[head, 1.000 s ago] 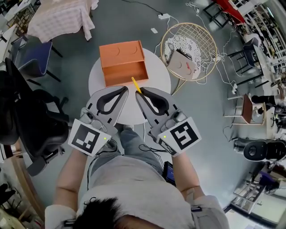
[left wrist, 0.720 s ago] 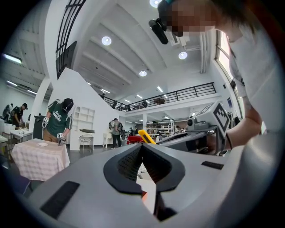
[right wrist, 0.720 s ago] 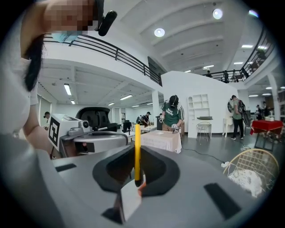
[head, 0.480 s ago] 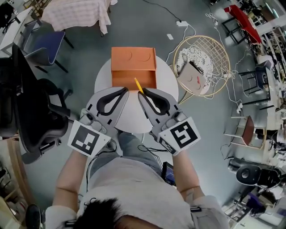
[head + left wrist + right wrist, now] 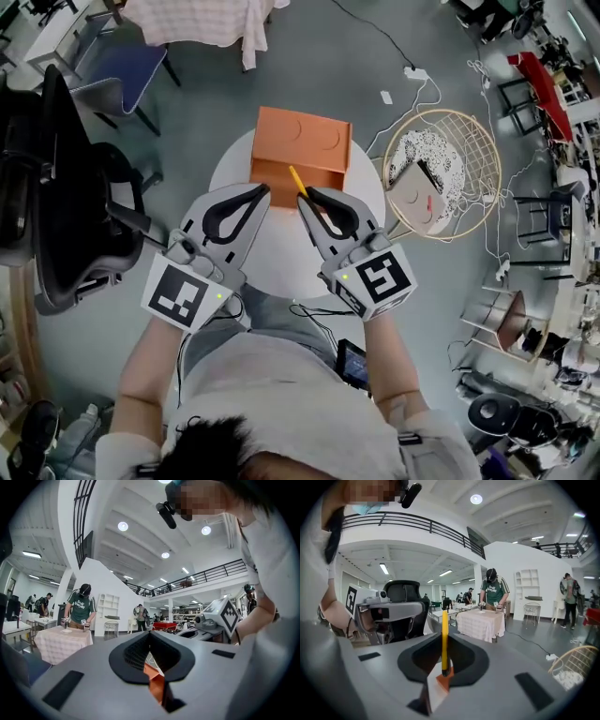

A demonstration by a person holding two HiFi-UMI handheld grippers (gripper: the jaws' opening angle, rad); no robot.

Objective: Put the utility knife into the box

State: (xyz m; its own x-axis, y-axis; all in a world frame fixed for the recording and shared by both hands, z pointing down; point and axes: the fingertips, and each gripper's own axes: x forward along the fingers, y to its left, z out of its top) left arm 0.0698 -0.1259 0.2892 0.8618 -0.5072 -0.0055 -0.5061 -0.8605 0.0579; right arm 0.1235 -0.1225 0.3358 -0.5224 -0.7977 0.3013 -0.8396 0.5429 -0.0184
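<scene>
Mid-carry: pinching the utility knife (image 5: 298,182) in the right gripper (image 5: 305,194), right at the near edge of the orange box (image 5: 300,141); holding the left gripper (image 5: 265,190) pressed together on nothing, near the same edge. Next, probably: ease forward over the box's open tray, lower, then part the jaws.

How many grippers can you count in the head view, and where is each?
2. The left gripper, shut and empty, hangs over the white table; the right gripper, beside it, clamps the yellow utility knife near the orange box.
</scene>
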